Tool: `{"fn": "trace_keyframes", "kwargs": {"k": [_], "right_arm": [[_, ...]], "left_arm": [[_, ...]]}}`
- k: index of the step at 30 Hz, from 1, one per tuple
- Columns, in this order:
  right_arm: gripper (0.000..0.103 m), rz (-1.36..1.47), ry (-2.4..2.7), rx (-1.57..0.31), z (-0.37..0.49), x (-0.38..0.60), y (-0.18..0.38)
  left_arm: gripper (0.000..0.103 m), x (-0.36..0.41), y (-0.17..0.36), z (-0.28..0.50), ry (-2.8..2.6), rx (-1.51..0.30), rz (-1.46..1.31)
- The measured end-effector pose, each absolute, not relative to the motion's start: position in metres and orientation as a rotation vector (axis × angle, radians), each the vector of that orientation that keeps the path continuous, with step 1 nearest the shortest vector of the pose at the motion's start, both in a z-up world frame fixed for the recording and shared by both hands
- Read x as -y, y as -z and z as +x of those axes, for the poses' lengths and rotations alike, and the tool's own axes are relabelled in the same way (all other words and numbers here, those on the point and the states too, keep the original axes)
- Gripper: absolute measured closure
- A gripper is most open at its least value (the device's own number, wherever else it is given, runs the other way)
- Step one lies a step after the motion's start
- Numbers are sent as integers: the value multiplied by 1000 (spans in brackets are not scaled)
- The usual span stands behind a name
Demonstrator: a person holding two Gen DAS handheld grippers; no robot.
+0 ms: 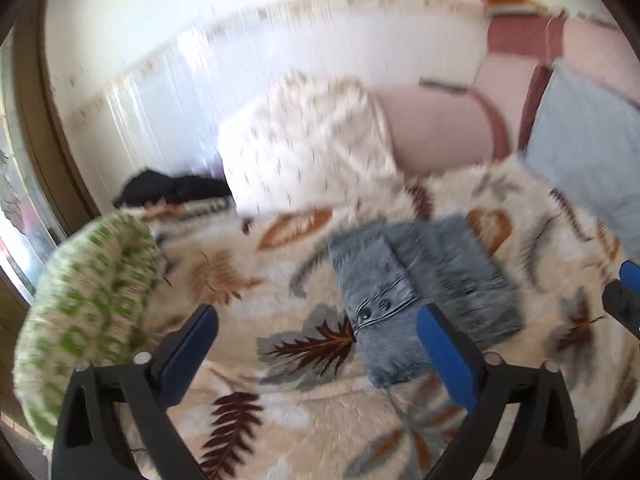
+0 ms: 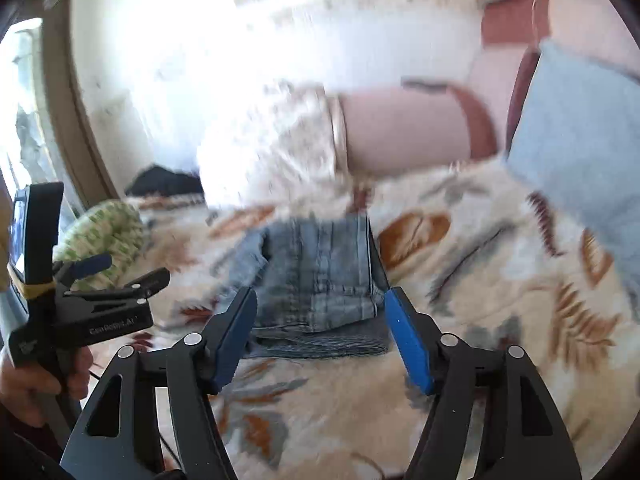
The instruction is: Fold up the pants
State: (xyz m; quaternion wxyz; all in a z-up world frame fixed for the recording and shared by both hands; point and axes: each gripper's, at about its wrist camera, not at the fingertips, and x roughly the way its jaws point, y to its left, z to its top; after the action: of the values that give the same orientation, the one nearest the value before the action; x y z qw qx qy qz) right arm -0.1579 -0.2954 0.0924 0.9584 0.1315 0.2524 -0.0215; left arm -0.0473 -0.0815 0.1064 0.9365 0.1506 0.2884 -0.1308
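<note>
- Jeans (image 1: pixel 424 292) lay as a compact folded bundle on the leaf-patterned fleece blanket (image 1: pixel 248 280) in the left wrist view, just ahead of the left gripper (image 1: pixel 320 344). That gripper's fingers stood wide apart and held nothing. The bundle's near corner sat by the right-hand blue pad, though the picture was too smeared to tell whether they touched. A stray brush from that pad could, I judged, have dragged the top layer askew.
- Also in that view, a green-and-white cushion (image 1: pixel 88 312) lay close at the left, well apart from the jeans. It seemed no threat.
- In the right wrist view, the jeans (image 2: pixel 320 272) lay between and just beyond the spread, empty fingers of the right gripper (image 2: pixel 320 332). The layers looked unevenly stacked, with a darker edge showing below. On the soft, deep pile, pressing or lifting one side alone might have let the fold slump open.
- The left gripper (image 2: pixel 116 272) hung at the left edge, away from the bundle.
</note>
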Motion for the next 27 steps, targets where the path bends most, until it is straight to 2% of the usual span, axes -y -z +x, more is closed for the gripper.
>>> {"fn": "trace_keyframes", "kwargs": {"k": [4, 9, 15, 27], "right_arm": [[26, 280, 38, -423, -192, 292, -124], [21, 312, 6, -271, -239, 284, -178], [19, 280, -3, -184, -270, 275, -212], [17, 235, -13, -50, -322, 263, -243]], "left_arm": [[0, 69, -152, -98, 289, -488, 280], [0, 58, -191, -134, 300, -432, 296], [0, 44, -224, -160, 298, -399, 235], [0, 38, -268, -216, 324, -268, 205]]}}
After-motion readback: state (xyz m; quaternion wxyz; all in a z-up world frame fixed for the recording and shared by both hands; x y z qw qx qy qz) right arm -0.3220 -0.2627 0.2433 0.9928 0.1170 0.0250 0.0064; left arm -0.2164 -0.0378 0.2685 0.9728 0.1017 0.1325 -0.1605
